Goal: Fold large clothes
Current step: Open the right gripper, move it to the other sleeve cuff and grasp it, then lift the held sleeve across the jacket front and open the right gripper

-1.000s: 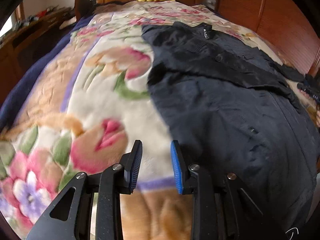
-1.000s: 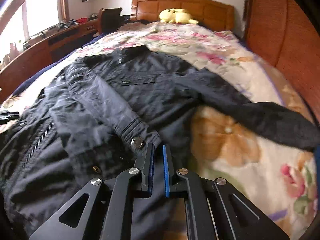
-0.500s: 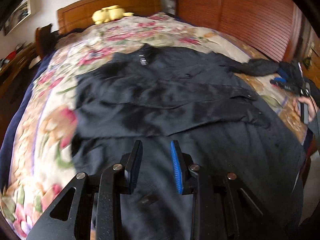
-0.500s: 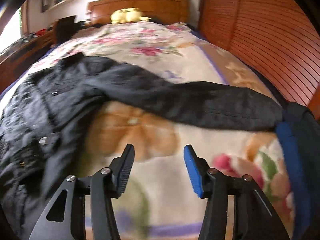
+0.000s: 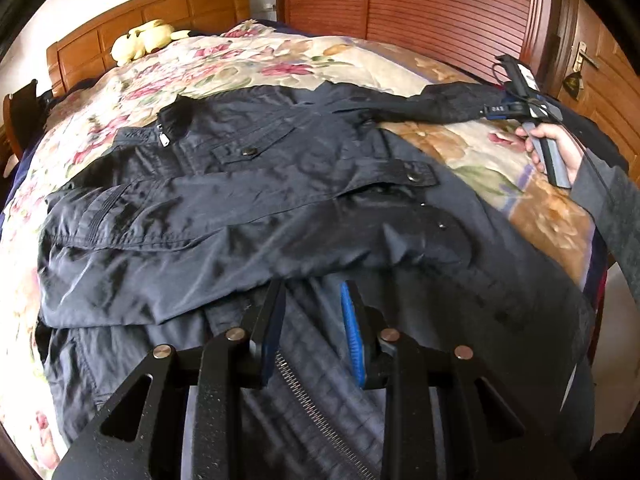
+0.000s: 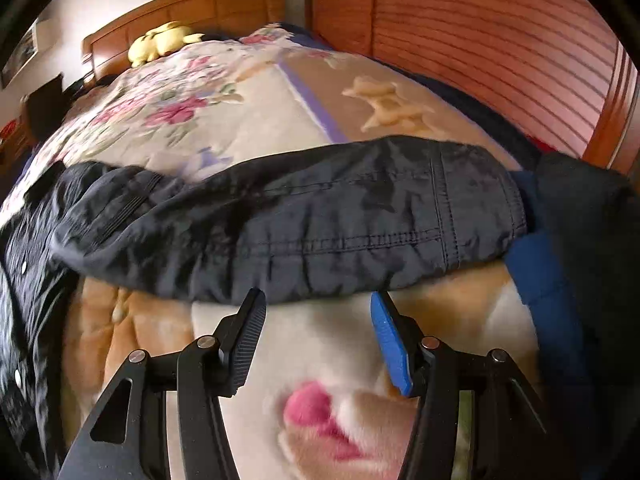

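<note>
Dark jacket [image 5: 280, 200] spread front-up on the floral bed [image 5: 248, 56], 1 sleeve already laid across its chest, the other sleeve [image 6: 320, 216] stretched out to the side.

Both tongs are released: the left tongs [image 5: 312, 300] hover over the zipper near the hem, the right tongs [image 6: 318, 308] just short of the outstretched sleeve. The thin, glossy shell looks light, limp and likely slippery; the stitched cuff [image 6: 476, 208] seems the firmest place to pinch.

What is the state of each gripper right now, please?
Left gripper: open, empty, over the jacket.
Right gripper: open, empty, at the sleeve.
</note>
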### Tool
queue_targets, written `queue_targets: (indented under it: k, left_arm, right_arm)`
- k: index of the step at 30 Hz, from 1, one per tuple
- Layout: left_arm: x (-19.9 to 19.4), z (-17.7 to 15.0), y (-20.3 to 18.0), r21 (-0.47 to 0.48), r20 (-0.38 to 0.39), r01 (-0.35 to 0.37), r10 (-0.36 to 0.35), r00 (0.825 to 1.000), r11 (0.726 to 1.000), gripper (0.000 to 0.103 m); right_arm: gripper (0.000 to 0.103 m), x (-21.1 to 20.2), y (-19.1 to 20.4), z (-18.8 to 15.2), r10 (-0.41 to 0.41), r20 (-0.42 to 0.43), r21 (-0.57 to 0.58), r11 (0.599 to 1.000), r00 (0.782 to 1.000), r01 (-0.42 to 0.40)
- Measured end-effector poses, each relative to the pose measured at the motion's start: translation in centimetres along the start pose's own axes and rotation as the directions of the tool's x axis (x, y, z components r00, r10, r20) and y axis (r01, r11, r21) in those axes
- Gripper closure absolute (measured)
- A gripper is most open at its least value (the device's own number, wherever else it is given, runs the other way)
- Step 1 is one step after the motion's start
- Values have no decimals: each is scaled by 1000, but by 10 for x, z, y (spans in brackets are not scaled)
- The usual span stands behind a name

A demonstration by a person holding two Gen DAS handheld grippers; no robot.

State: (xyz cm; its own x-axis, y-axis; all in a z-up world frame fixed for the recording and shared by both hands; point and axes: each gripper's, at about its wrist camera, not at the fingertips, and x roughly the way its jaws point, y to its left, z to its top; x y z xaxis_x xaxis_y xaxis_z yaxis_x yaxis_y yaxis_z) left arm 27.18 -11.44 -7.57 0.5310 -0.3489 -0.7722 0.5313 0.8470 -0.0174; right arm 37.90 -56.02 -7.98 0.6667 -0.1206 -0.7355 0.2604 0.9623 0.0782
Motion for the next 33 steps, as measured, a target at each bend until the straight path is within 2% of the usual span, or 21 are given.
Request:
queue_targets:
  k: [9, 14, 20, 23, 24, 25, 29, 33]
  left_arm:
    - [-2, 4, -22, 4, 38, 15, -16, 999, 1000, 74]
    - [-5, 3, -27, 10, 62, 18, -19, 998, 1000, 74]
    - [-6, 0, -26, 1, 64, 24, -24, 998, 1000, 74]
    - [-6, -3, -24, -4, 64, 17, -17, 998, 1000, 74]
    - [-6, -4, -23, -6, 64, 15, -15, 998, 1000, 74]
    - [-6, -5, -22, -9, 63, 14, -14, 998, 1000, 74]
    - [-8, -12, -15, -27, 60, 20, -18, 998, 999, 74]
    - [-15, -21, -5, -44, 56, -4, 6, 998, 999, 74]
  right_arm:
    - [45, 20, -1, 8, -12, -23, 107, 994, 1000, 15]
    - [44, 34, 6, 15, -58, -30, 91, 994, 998, 61]
    - [46, 50, 24, 22, -125, -41, -9, 992, 991, 124]
    - [73, 52, 32, 21, -125, -35, -48, 991, 992, 123]
    - [82, 53, 34, 21, -188, -13, -63, 980, 982, 187]
    - [89, 54, 38, 21, -186, -13, -81, 979, 982, 185]
    - [94, 46, 52, 18, -179, 34, -141, 973, 983, 182]
    - [95, 10, 65, 16, -109, 141, -160, 978, 984, 131]
